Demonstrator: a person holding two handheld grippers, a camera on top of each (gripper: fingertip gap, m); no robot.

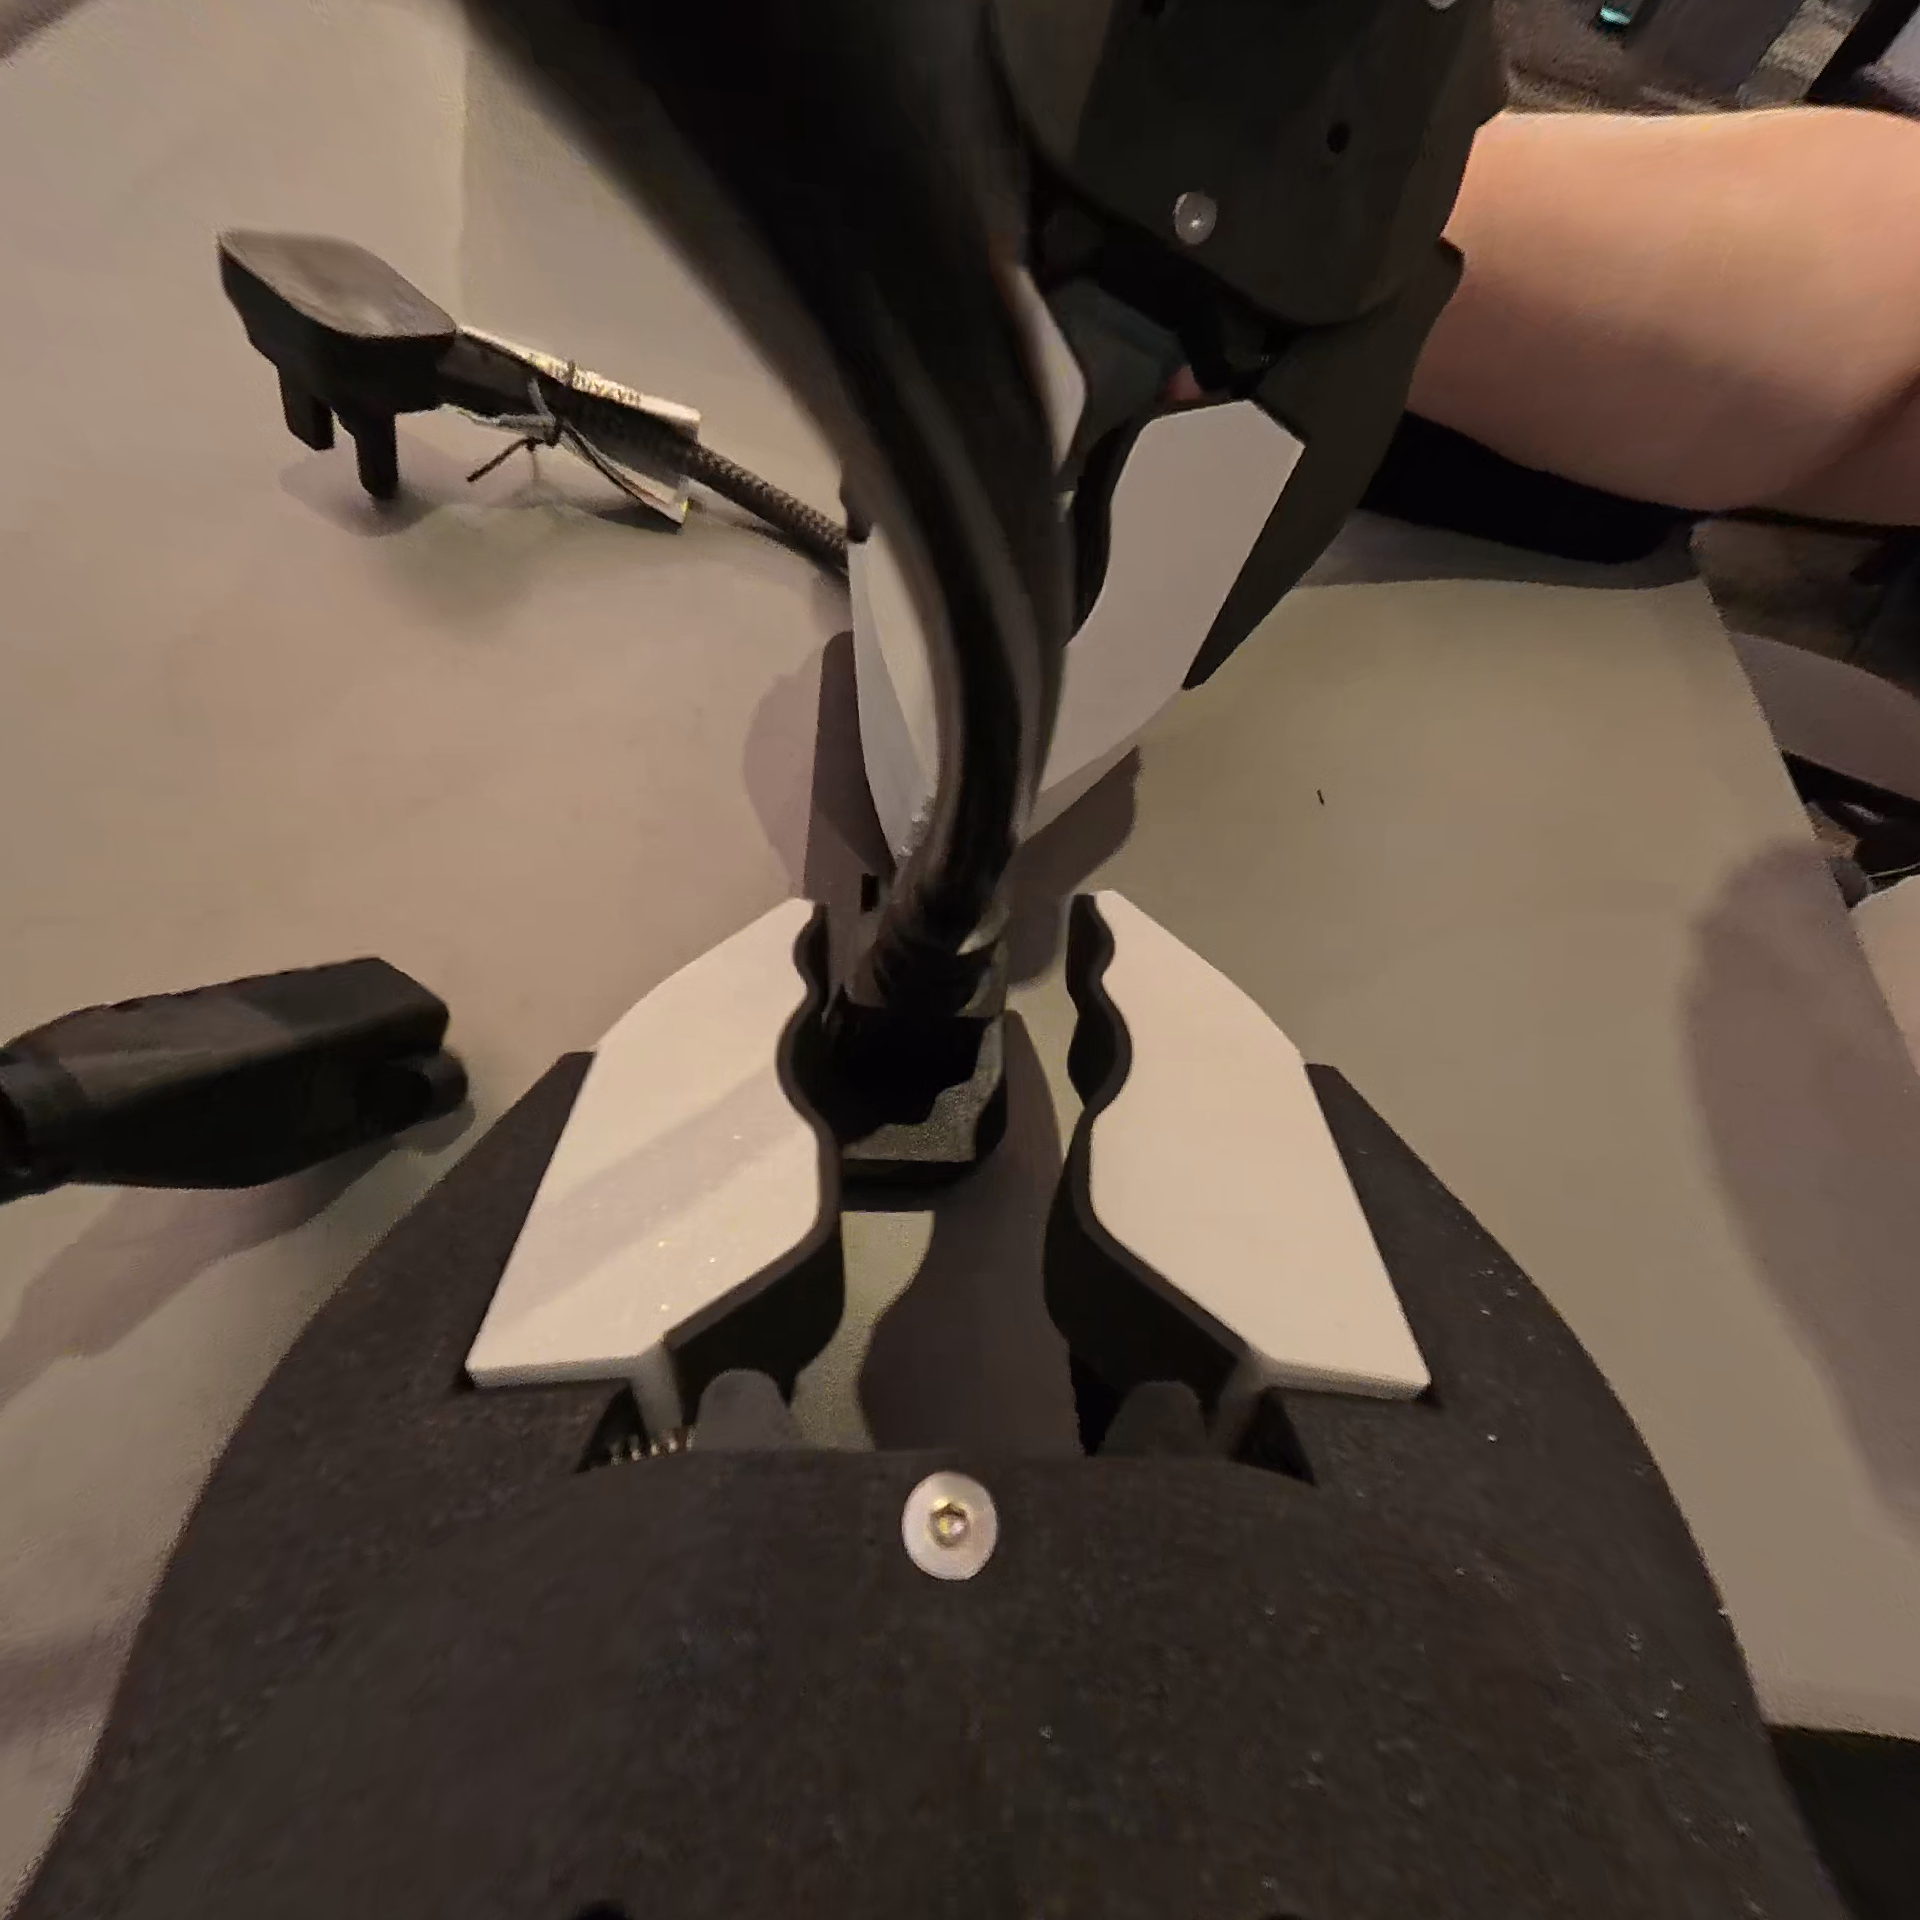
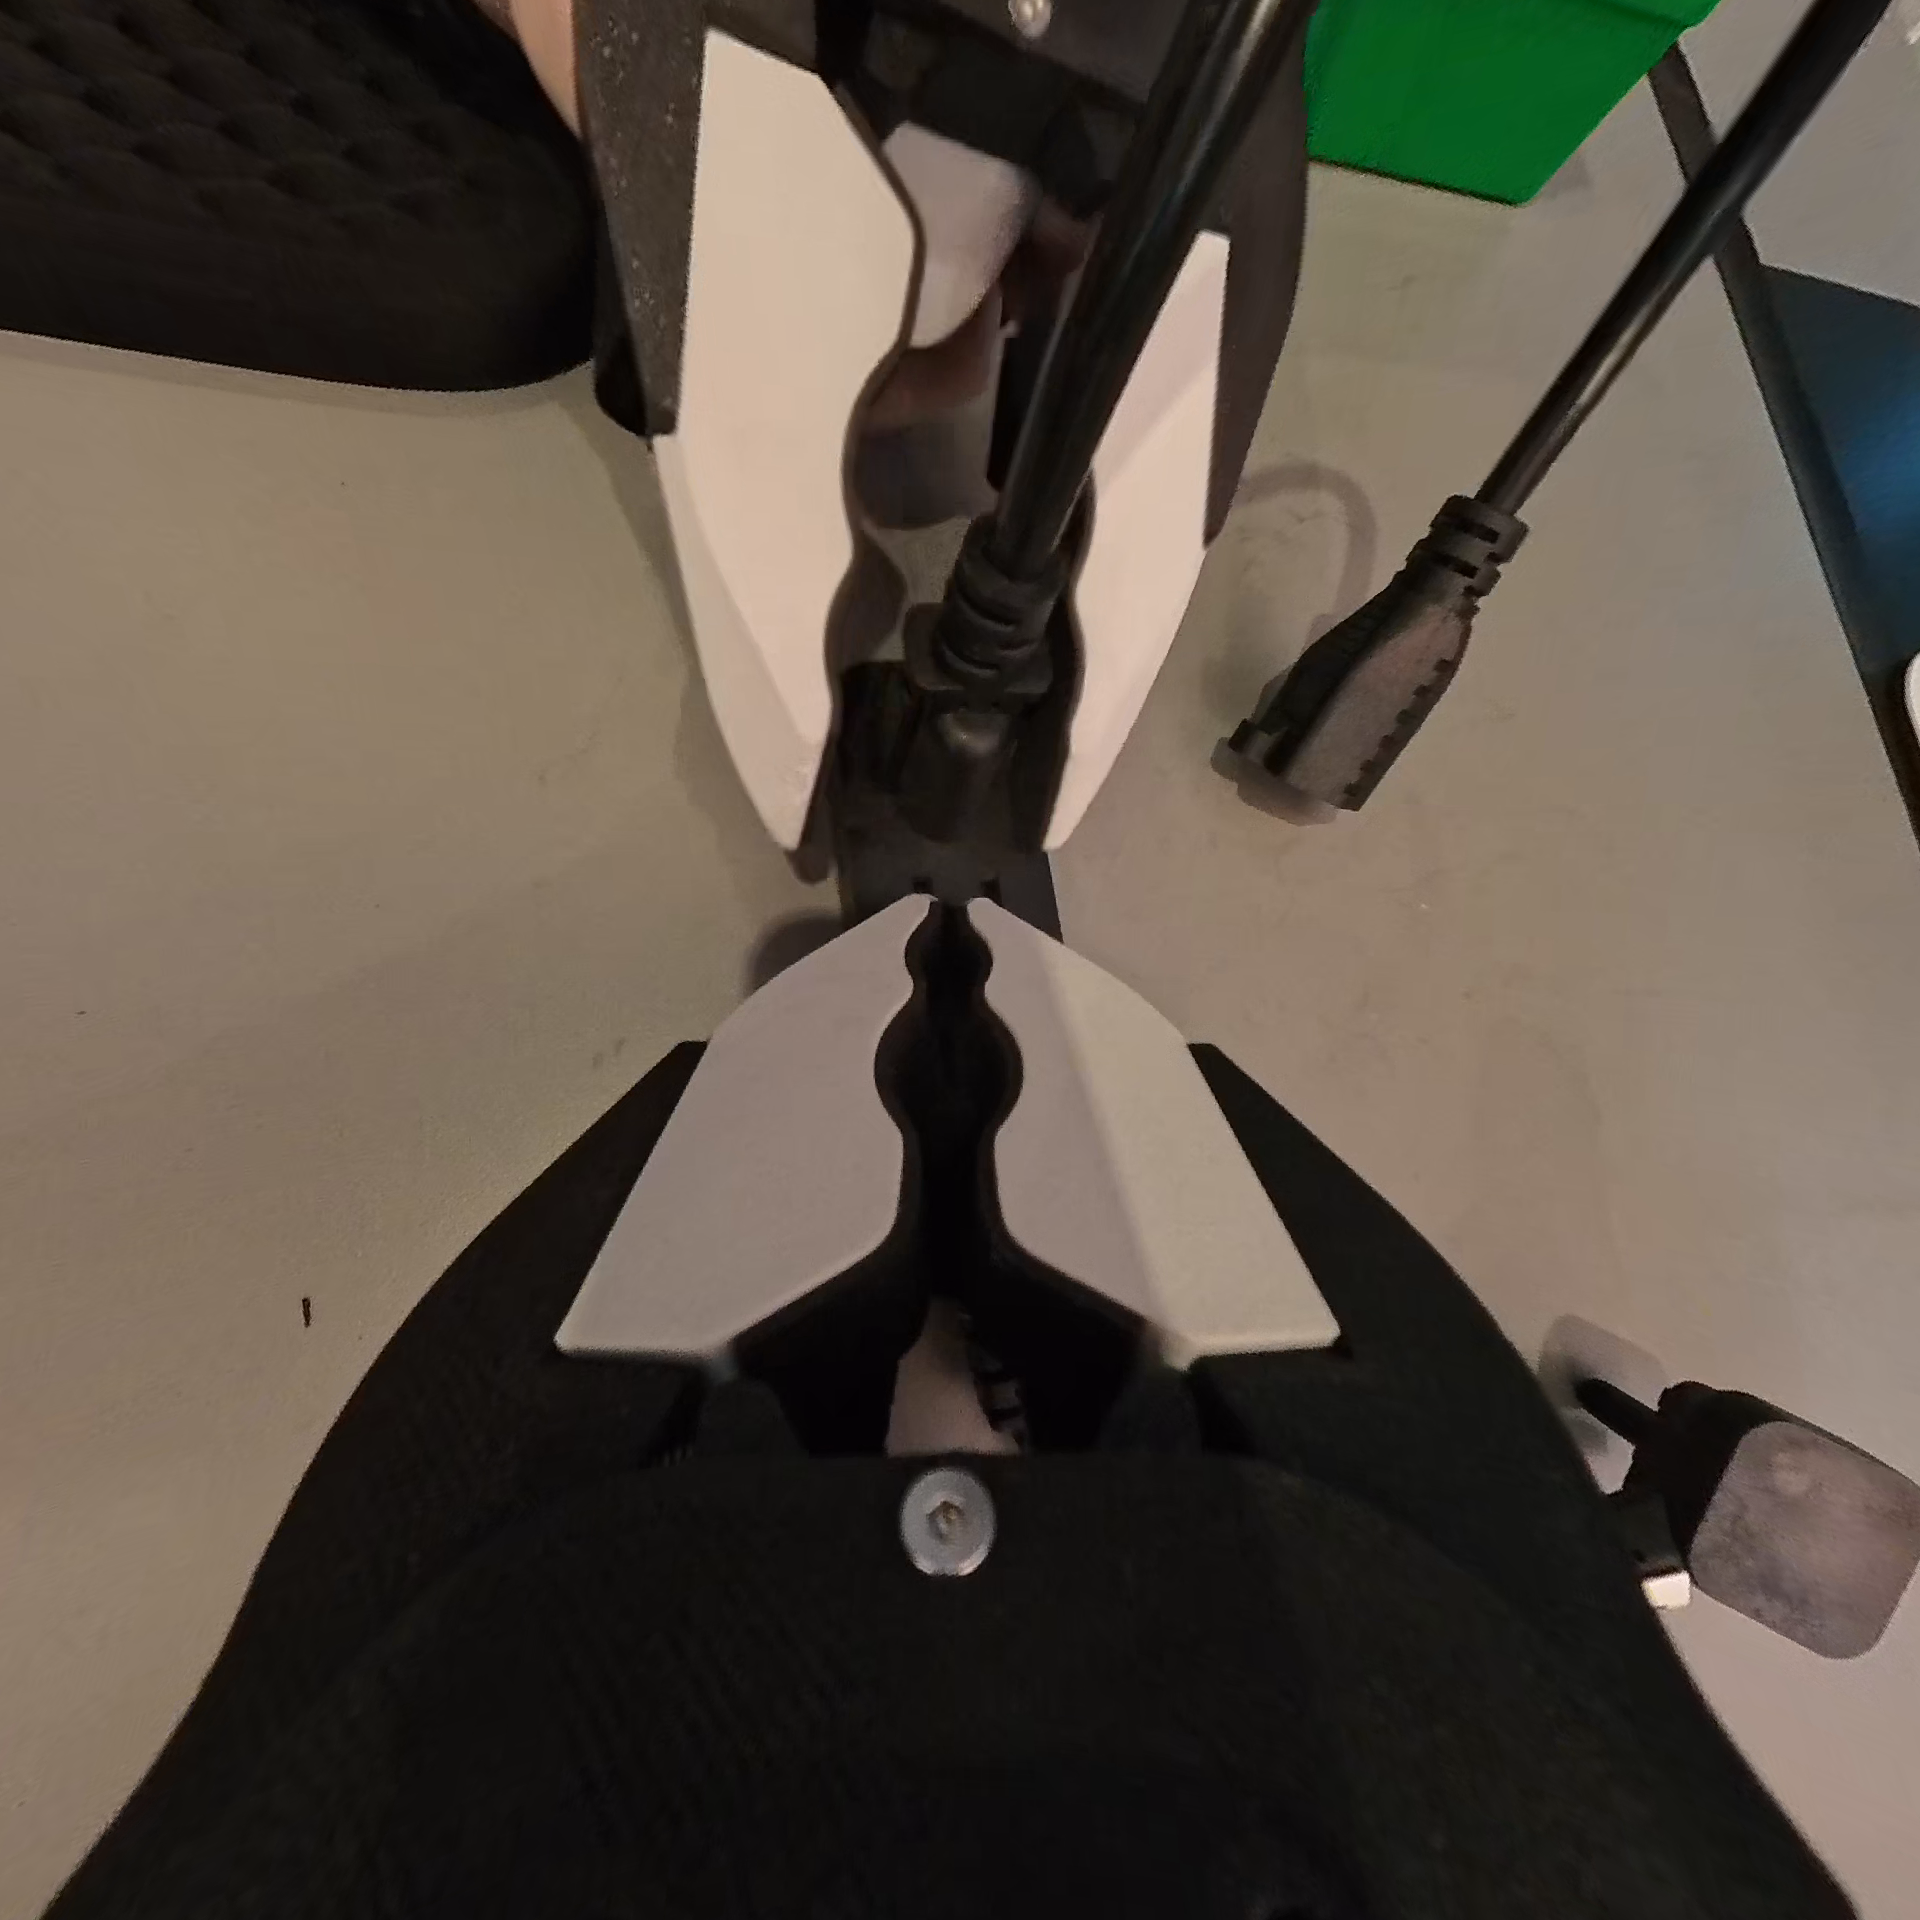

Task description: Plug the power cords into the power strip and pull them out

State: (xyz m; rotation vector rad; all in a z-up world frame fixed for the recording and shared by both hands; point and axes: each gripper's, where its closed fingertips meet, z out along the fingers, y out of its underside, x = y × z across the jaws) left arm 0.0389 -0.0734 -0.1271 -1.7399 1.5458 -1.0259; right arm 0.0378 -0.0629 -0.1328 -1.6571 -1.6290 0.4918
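Note:
A black plug (image 1: 914,1101) with a thick black cord (image 1: 935,623) sits between the fingers of my left gripper (image 1: 951,925). The left jaws are open around it: the left finger touches it and a gap shows on the right. My right gripper (image 2: 951,904) faces the left one, and its jaws are shut on the front end of the plug (image 2: 956,748). Its white fingers (image 1: 1164,582) come in from above in the left wrist view. No power strip shows in either view.
On the grey table (image 1: 416,727), a black three-pin plug (image 1: 332,312) with a tagged braided cord lies at the far left, and a black connector (image 1: 229,1060) lies at the left edge. Both show in the right wrist view, connector (image 2: 1351,707) and plug (image 2: 1766,1507). A green box (image 2: 1475,94) stands behind.

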